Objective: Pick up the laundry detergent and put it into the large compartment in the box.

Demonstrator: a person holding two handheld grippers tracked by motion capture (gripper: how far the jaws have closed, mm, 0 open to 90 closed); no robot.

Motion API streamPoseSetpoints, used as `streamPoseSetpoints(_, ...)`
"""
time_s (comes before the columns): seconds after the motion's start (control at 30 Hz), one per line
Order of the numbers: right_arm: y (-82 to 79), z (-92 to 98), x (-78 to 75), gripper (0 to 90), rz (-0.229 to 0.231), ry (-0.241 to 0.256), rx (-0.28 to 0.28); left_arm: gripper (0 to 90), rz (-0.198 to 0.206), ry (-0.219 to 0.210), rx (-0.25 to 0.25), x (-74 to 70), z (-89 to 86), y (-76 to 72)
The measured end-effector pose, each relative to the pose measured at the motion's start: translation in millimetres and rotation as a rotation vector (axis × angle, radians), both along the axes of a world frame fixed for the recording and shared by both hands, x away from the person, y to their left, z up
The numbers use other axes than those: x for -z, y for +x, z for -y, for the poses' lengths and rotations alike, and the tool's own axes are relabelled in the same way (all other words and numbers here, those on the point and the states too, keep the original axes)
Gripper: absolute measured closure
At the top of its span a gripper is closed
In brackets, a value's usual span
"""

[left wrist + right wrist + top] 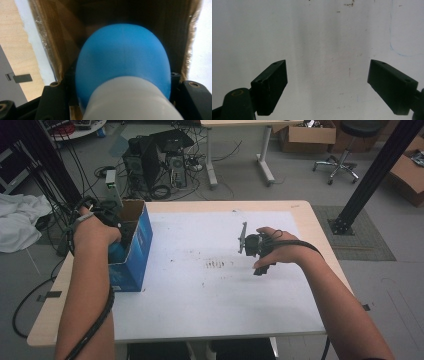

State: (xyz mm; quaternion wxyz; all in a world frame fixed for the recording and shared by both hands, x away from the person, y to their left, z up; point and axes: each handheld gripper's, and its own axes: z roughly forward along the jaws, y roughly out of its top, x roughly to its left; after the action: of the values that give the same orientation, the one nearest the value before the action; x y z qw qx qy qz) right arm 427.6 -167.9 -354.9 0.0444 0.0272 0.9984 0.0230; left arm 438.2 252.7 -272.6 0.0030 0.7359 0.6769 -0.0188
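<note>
Left tool (120, 100) is clamped on a smooth, rounded blue bulb (123, 58) with a white neck, inside the cardboard box (131, 245) at the surface's left edge. Right tool (328, 87) hangs spread wide over the scuffed white sheet (200, 290).

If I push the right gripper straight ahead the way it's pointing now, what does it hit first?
Most likely the bare white sheet on the table. The right gripper is open with nothing between its jaws, and it faces only that lightly stained surface. How much gap remains before contact is hard to judge.
</note>
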Motion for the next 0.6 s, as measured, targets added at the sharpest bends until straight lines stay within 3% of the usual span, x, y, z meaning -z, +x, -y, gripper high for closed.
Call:
streamPoseSetpoints(0.3, -0.3, -0.5, 0.4, 16.6, -0.001, -0.002, 0.001, 38.3, -0.011, 0.016, 0.010, 15.3, -1.4, 0.6)
streamPoseSetpoints(0.33, -0.2, -0.1, 0.2, 16.6, -0.002, -0.002, 0.001, 38.4, 0.003, 0.014, 0.006, 16.7, -1.5, 0.1)
streamPoseSetpoints(0.6, -1.0, 0.1, -0.2, 16.6, 0.000, -0.002, 0.002, 38.2, -0.009, 0.032, 0.005, 17.6, 2.2, -0.2)
